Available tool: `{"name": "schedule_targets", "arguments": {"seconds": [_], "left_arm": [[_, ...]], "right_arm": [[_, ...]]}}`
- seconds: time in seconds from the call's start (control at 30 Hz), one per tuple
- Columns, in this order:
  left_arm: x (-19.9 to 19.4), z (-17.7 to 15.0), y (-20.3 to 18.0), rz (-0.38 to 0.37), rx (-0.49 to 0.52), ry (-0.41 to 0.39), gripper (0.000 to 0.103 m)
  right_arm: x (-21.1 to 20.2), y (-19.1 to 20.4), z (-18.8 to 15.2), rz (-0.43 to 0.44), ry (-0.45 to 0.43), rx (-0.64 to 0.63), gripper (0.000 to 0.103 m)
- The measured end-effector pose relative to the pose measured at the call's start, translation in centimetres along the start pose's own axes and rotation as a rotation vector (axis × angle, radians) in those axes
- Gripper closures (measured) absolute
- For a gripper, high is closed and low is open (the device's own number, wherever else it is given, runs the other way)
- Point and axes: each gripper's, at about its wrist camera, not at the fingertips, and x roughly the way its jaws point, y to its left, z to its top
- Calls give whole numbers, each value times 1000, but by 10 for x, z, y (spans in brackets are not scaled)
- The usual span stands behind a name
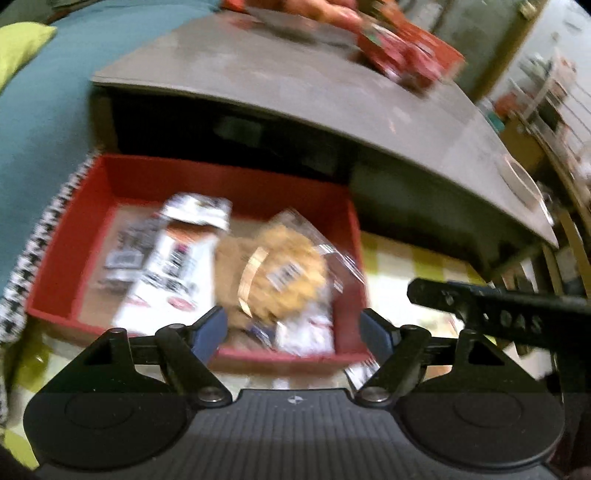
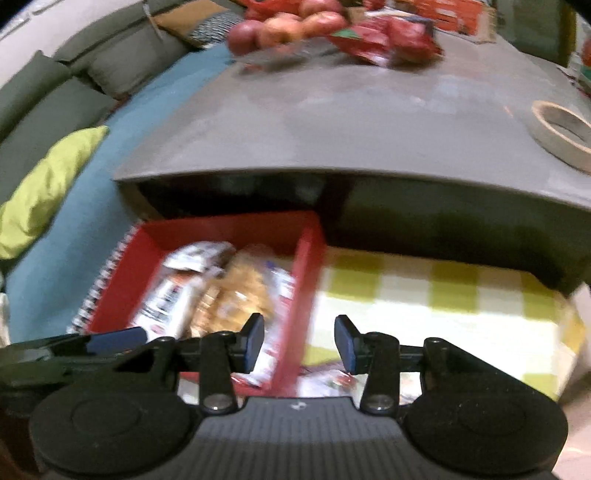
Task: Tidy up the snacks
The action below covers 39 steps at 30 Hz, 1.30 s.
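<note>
A red box [image 1: 92, 221] sits on a yellow-checked cloth below a grey table; it also shows in the right wrist view [image 2: 303, 266]. Inside lie a white snack packet [image 1: 170, 273] and a clear bag of golden biscuits [image 1: 291, 269], also seen in the right wrist view as the packet [image 2: 173, 295] and the bag [image 2: 243, 291]. My left gripper [image 1: 293, 332] is open and empty over the box's near edge. My right gripper [image 2: 300, 341] is open and empty, straddling the box's right wall. Red snack packets [image 1: 402, 62] lie on the table's far side.
The grey table [image 2: 369, 118] holds apples [image 2: 291, 26], red packets [image 2: 384, 40] and a tape roll [image 2: 565, 133]. A teal sofa with a lime cushion [image 2: 48, 184] lies to the left. Another packet [image 2: 328, 380] lies on the checked cloth [image 2: 443, 302] beside the box.
</note>
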Motion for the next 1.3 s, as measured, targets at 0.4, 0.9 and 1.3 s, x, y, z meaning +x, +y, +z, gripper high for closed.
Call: {"name": "schedule_targets", "arguments": {"seconds": [0.4, 0.9, 1.3], "left_arm": [[42, -37, -51, -101, -98, 125, 20], [109, -44, -92, 146, -227, 140, 30], [93, -64, -88, 147, -170, 186, 40]], "right_arm": [[-15, -66, -14, -93, 46, 82, 49], [-35, -107, -24, 13, 55, 157, 49], [-26, -111, -34, -10, 114, 148, 49]]}}
